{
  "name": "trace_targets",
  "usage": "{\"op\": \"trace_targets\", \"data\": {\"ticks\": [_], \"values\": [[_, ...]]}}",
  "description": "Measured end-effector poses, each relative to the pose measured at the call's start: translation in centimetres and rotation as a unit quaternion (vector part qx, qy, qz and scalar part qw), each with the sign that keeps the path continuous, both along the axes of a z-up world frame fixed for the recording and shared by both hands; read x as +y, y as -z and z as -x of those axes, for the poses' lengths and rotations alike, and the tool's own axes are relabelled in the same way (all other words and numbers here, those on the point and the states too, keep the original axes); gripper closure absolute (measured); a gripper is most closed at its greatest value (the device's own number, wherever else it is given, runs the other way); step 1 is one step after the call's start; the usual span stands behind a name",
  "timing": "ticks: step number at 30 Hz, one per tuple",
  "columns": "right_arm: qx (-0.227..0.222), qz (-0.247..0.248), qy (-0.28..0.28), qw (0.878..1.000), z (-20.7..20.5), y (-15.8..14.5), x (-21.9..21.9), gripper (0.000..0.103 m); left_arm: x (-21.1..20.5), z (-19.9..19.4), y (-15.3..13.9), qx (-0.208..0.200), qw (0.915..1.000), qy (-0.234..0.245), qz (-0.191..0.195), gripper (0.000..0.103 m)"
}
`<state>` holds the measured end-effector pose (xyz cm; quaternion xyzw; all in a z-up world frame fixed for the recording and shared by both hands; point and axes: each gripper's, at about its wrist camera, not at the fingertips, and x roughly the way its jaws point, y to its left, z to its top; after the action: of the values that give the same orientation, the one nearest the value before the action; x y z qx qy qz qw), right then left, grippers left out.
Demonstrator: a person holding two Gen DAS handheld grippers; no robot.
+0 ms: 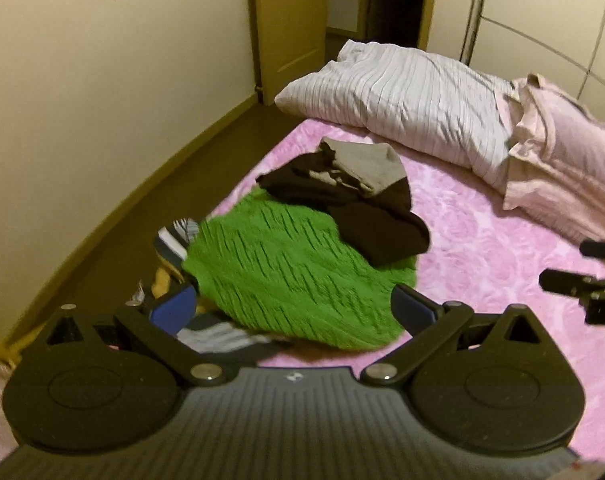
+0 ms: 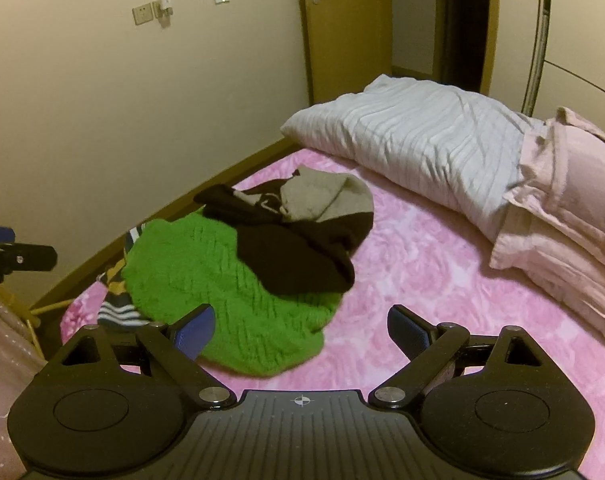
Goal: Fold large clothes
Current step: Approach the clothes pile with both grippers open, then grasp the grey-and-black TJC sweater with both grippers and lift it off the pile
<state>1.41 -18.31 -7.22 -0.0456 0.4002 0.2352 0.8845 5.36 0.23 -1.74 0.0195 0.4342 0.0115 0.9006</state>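
Observation:
A green knitted sweater (image 1: 290,276) (image 2: 222,284) lies crumpled on the pink bed cover (image 1: 482,248) (image 2: 414,272). A black and grey hooded garment (image 1: 354,196) (image 2: 302,232) rests partly on its far side. A striped garment (image 1: 178,236) (image 2: 118,308) pokes out from under the sweater at the bed's left edge. My left gripper (image 1: 292,306) hovers open just above the sweater's near edge, with nothing between its blue pads. My right gripper (image 2: 300,330) hangs open over the sweater's right edge and bare cover, also holding nothing. Part of the right gripper (image 1: 582,272) shows at the far right of the left wrist view.
A striped white pillow (image 1: 402,96) (image 2: 414,140) and a pink pillow (image 1: 562,168) (image 2: 562,216) lie at the head of the bed. A cream wall (image 1: 102,100) and dark floor strip (image 1: 122,232) run along the left. A wooden door (image 2: 342,28) stands behind.

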Motion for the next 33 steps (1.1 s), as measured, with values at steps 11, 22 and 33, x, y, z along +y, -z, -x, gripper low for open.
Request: {"op": "trace_targets", "data": {"ticks": [11,22,33], "values": [[-0.007,0.018,-0.011,1.0,-13.0,5.8,6.7,0.023,2.2,-18.1,8.1,0.015,0.9813,0.188,-0.037,0.016],[0.073,-0.01,0.017,0.997,-27.2,16.8,12.6,0.031,3.4,-29.1,18.7,0.03,0.963,0.267,-0.018,0.024],[0.106,-0.111,0.079,0.985,-31.0,17.5,11.2,0.091,2.4,-27.5,16.6,-0.003,0.955,0.297,0.0,0.095]]}}
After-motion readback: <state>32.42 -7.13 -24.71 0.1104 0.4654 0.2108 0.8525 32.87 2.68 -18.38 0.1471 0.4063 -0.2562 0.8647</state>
